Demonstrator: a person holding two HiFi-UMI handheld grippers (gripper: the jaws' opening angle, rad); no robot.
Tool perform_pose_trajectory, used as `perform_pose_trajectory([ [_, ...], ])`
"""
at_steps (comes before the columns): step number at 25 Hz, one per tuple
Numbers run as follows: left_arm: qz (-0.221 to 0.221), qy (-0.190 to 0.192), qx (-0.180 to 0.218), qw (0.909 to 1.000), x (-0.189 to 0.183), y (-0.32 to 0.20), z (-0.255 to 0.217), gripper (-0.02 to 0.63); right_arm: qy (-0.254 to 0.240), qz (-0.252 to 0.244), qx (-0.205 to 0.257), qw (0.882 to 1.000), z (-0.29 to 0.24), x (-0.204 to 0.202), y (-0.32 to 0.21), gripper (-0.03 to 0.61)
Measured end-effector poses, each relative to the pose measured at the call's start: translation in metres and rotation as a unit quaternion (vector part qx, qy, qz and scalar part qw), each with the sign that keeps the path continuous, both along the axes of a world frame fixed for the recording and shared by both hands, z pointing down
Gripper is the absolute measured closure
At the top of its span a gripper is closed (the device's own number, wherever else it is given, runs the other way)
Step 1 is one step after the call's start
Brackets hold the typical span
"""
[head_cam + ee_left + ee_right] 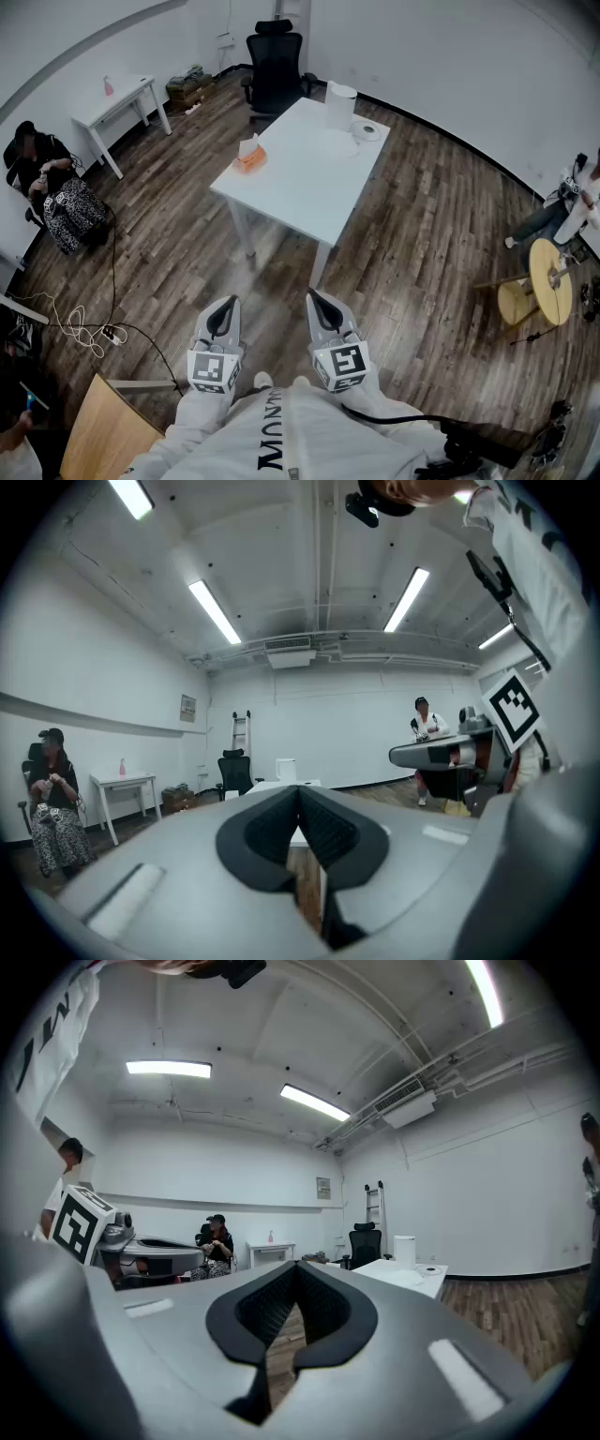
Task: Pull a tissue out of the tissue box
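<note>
- Both grey two-jaw tools are closest, held low in front of the person. The left gripper [225, 309] is pinched tight with nothing in it. The right gripper [319, 305] is pinched tight and empty too.
- Farther off stands the white flat-topped desk [319, 187], well apart from both.
- Near its left edge sits the small orange tissue box [249, 160]. One white tissue [248, 143] pokes up from its top.
- That tissue looks soft, thin, very light and easy to rip. I would pinch the poking-up part gently.
- The box looks light too, so it might lift with the pull.
</note>
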State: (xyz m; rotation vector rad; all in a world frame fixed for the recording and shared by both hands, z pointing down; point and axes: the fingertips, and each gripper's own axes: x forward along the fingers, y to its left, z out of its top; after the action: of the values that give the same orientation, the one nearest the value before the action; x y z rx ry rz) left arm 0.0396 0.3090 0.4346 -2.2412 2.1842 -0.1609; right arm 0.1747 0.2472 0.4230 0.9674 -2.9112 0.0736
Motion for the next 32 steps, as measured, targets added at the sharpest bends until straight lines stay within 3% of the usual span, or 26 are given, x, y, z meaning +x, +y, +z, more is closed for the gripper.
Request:
perform_pose_trajectory([
  [16,-0.022,-0.007,-0.004,0.9997,0.01,-0.016,-0.003,0.615,-0.039,-0.021,-0.015,0.999,-0.001,0.013,-0.022,0.577],
  [26,-0.038,0.0,-0.011,0.9992,0.014,-0.012,0.007,0.615,-0.032,-0.027,-0.038,0.998,0.018,0.021,-0.029,0.577],
  [32,-0.035,0.0,-0.003,0.9994,0.003,-0.023,0.004,0.615,-0.025,-0.033,-0.042,0.998,0.022,0.001,-0.033,0.577],
])
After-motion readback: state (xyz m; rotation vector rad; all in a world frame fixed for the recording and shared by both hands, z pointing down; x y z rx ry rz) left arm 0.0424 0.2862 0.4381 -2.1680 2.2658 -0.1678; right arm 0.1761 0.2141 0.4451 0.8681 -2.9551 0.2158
